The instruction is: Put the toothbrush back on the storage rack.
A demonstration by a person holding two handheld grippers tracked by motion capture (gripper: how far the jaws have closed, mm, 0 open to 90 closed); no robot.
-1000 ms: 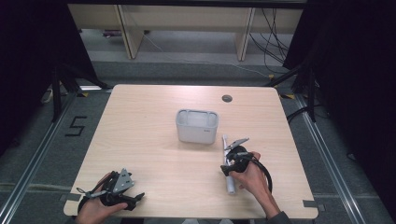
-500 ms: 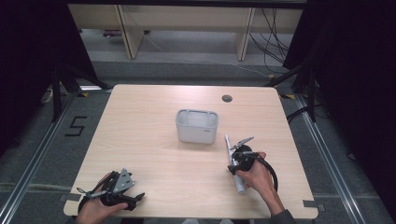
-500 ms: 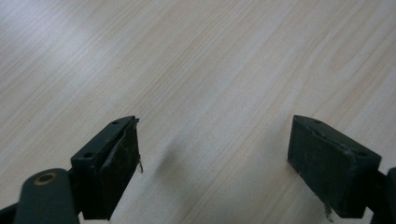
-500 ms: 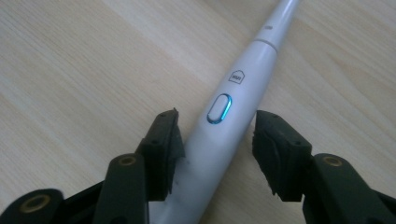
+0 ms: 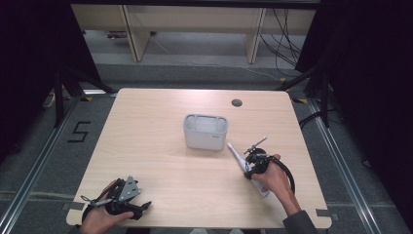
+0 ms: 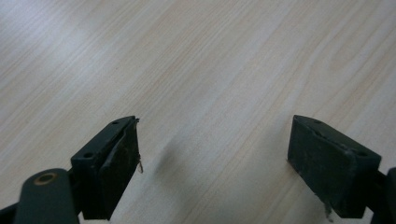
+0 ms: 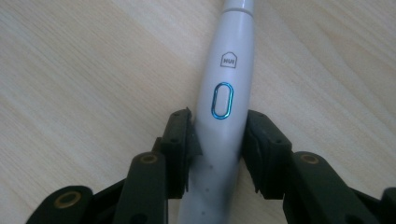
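Dark curtains and a grey floor with metal rails are seen around the pale wooden tabletop (image 5: 160, 146) in the high view. A light grey rectangular plastic container (image 5: 205, 131) stands near the middle of the tabletop, its open top facing up. Just beside its front right corner lies the tip of a white electric toothbrush handle (image 5: 238, 158), which is laid flat on the tabletop and runs diagonally toward the person's side. The right gripper (image 5: 255, 161) is held over the middle of that handle by the right hand (image 5: 272, 179), and a black cable is looped beside it. At the near left corner, well apart from the container, the left gripper (image 5: 127, 202) is held low over the tabletop by the left hand (image 5: 100, 219); a grey three-cornered plate is carried on top of it.

Bare wood grain is shown in the left gripper view, with the two black fingers (image 6: 114, 165) standing wide apart and nothing between them.

The white handle is seen from close in the right gripper view, with a blue-ringed oval button (image 7: 222, 101) and a small house-shaped logo above it. The right gripper's fingers (image 7: 176, 149) have just been closing, and the handle is clamped between them just below the button, with both pads set against its sides.
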